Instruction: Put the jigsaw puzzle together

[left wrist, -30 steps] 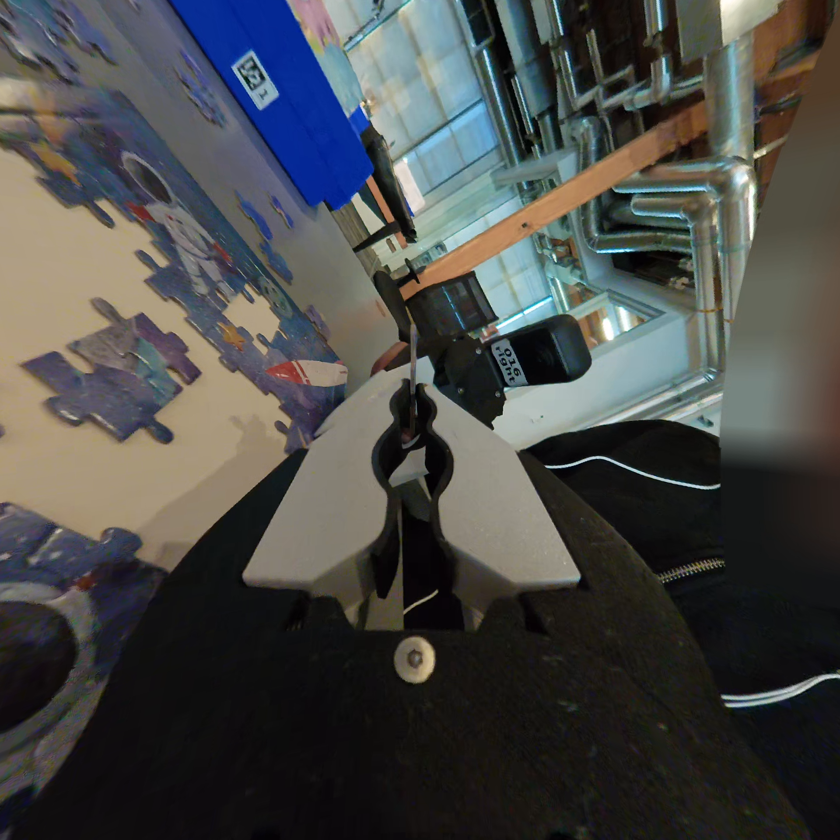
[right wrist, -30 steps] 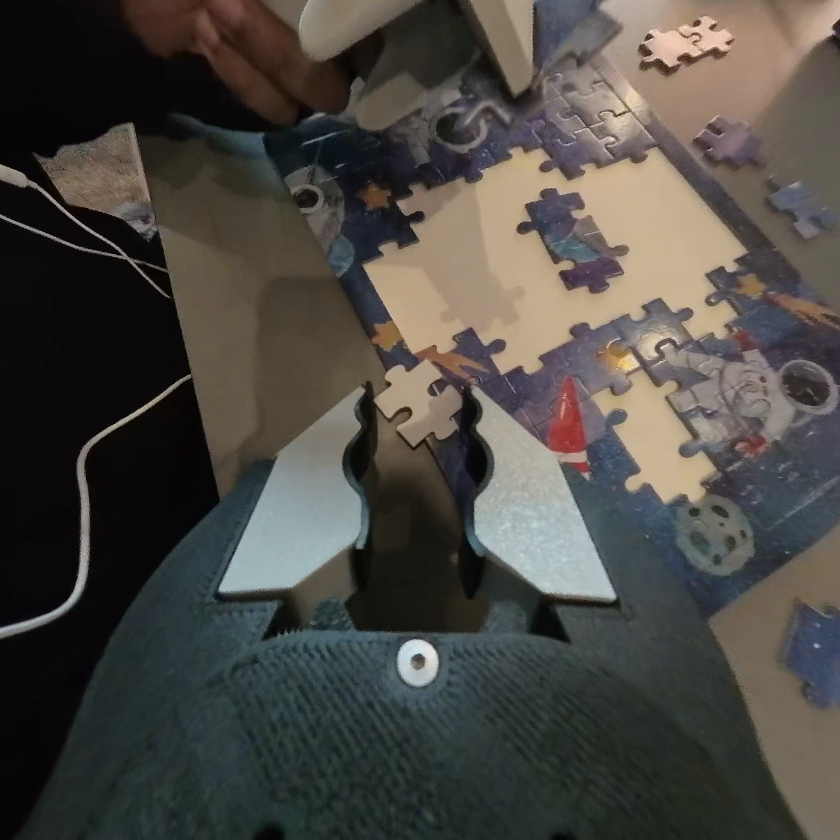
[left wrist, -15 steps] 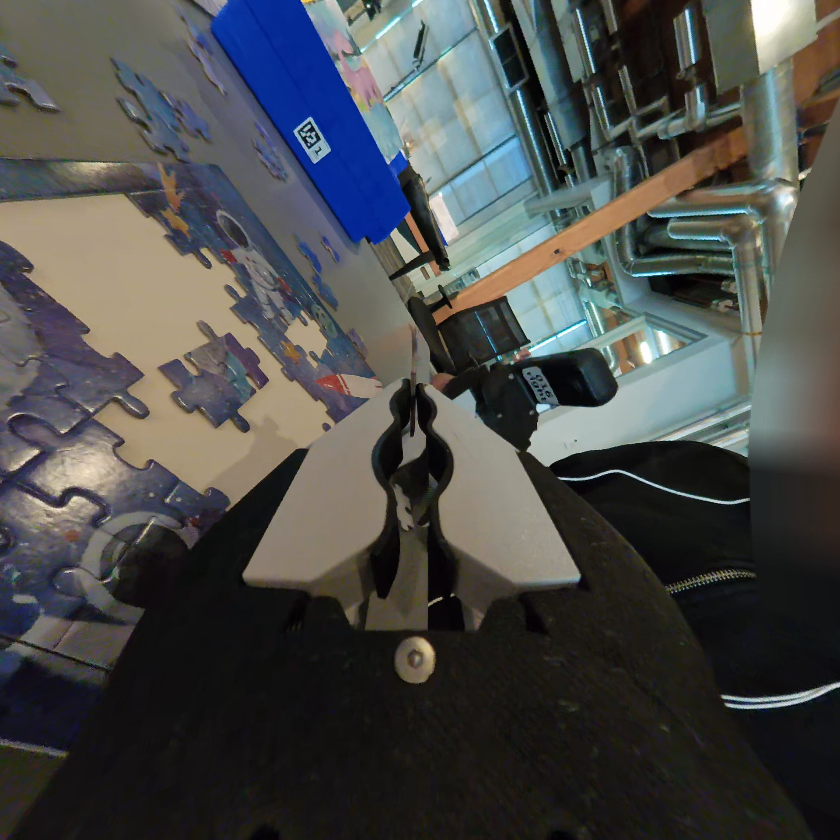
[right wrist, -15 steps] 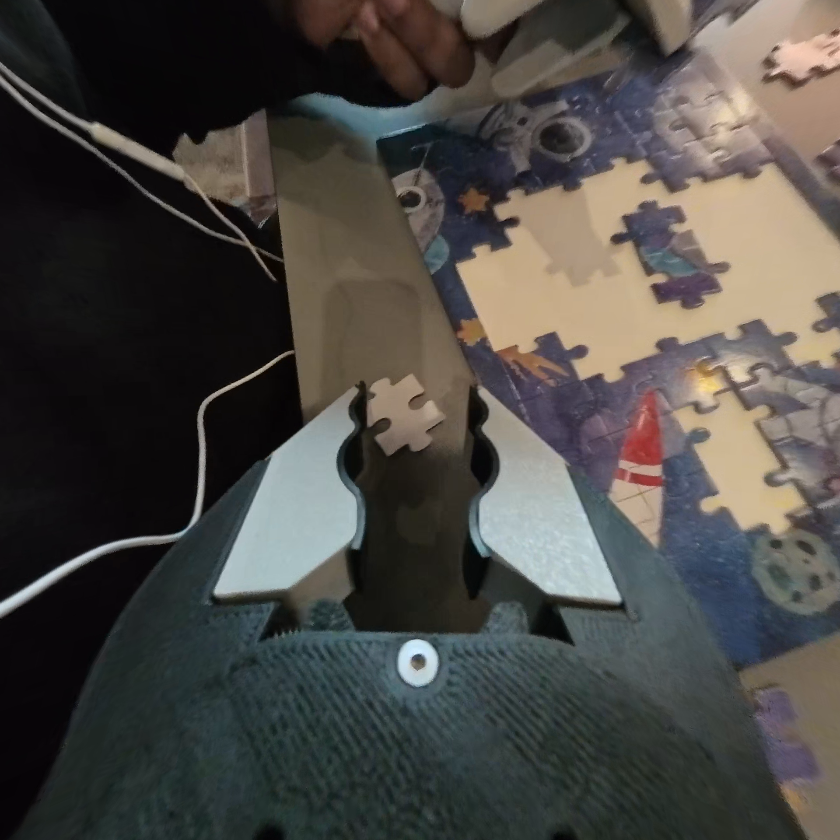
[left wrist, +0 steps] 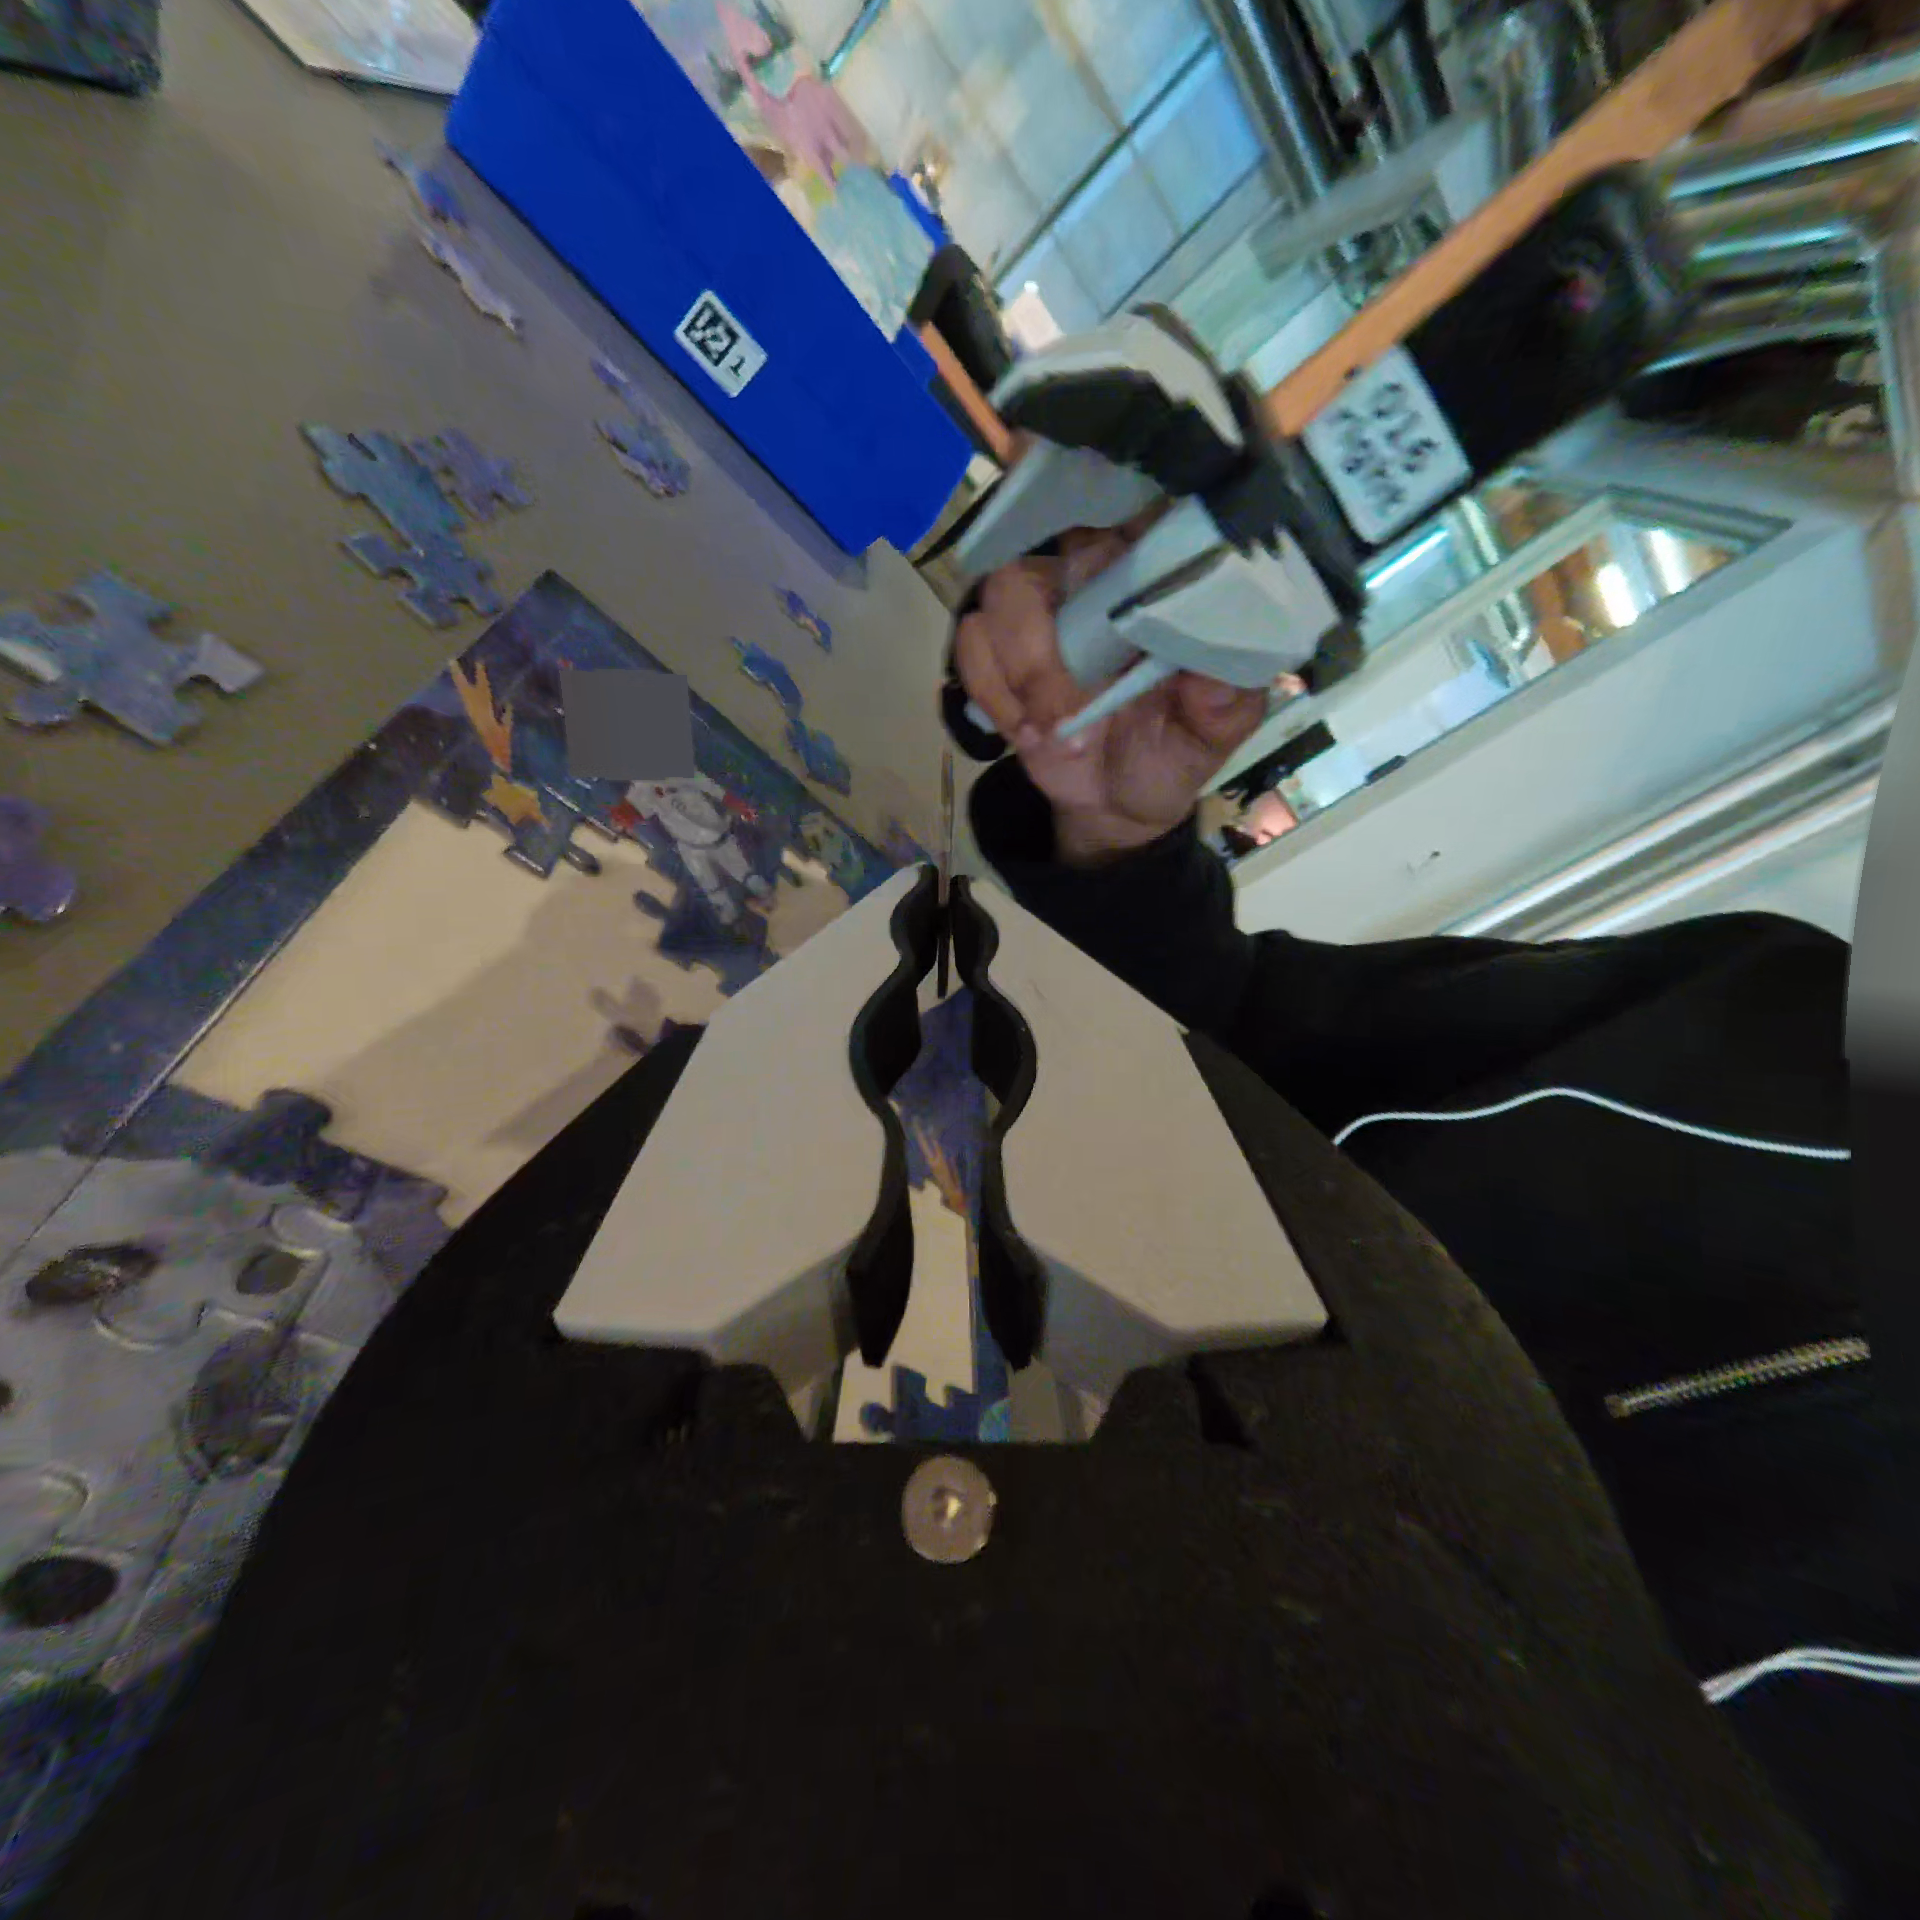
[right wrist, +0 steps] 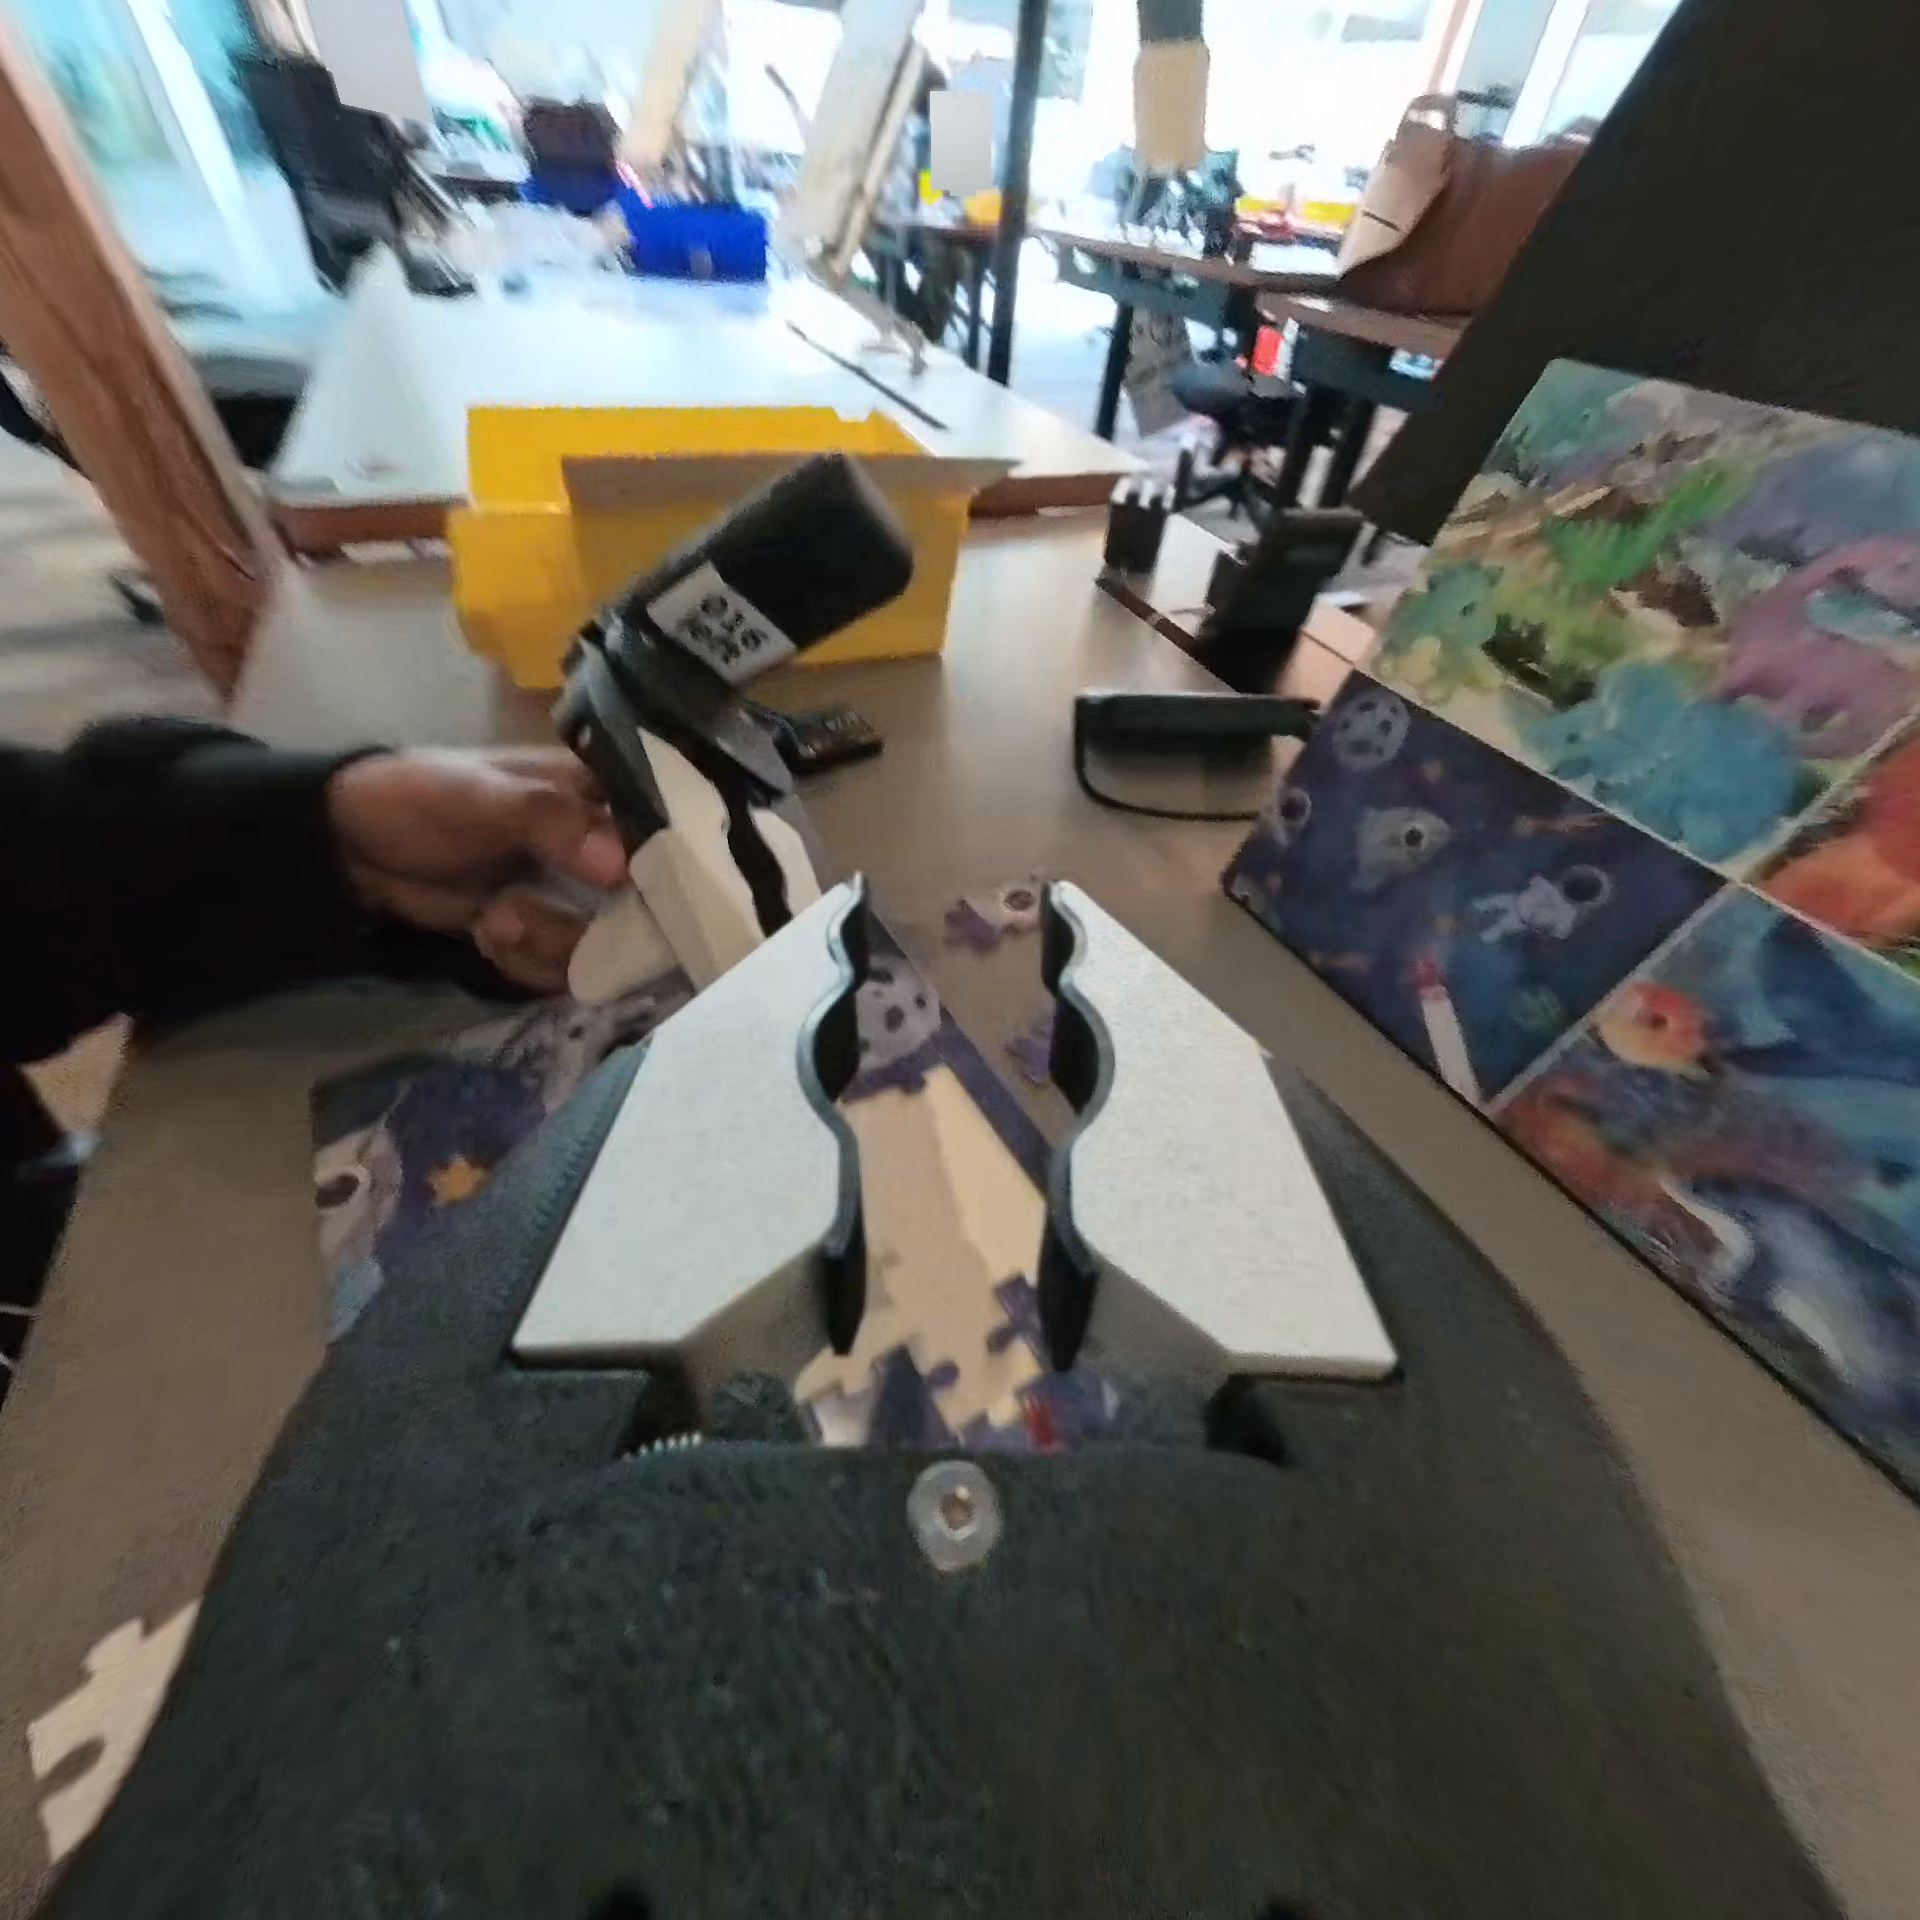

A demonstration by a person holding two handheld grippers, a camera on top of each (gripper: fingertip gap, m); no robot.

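Observation:
My left gripper [left wrist: 940, 896] is shut on a thin jigsaw piece [left wrist: 943, 821], seen edge-on and held above the table. The space-themed puzzle [left wrist: 395, 987] lies below and to its left, with cream gaps in the middle. My right gripper [right wrist: 951, 906] is open and empty, raised over the puzzle [right wrist: 436, 1132] and looking across the table. It also shows in the left wrist view [left wrist: 966, 488], held by a hand. The left gripper [right wrist: 743, 883] shows just left of the right one's fingers, tips hidden. A face-down white piece [right wrist: 104, 1704] lies at lower left.
Loose blue pieces [left wrist: 416, 499] lie on the grey table [left wrist: 208, 312] near a blue box [left wrist: 675, 270]. A yellow bin [right wrist: 707, 540] stands at the back. A picture-covered puzzle box [right wrist: 1610, 831] stands at the right. A dark-sleeved arm [right wrist: 187, 862] reaches in from the left. One gripper's finger ends stand about 7 cm off the other's.
The right gripper has lifted and tilted up from the face-down white piece at the table edge, staying open. The left gripper keeps its piece and has turned; the right gripper is now closer to it.

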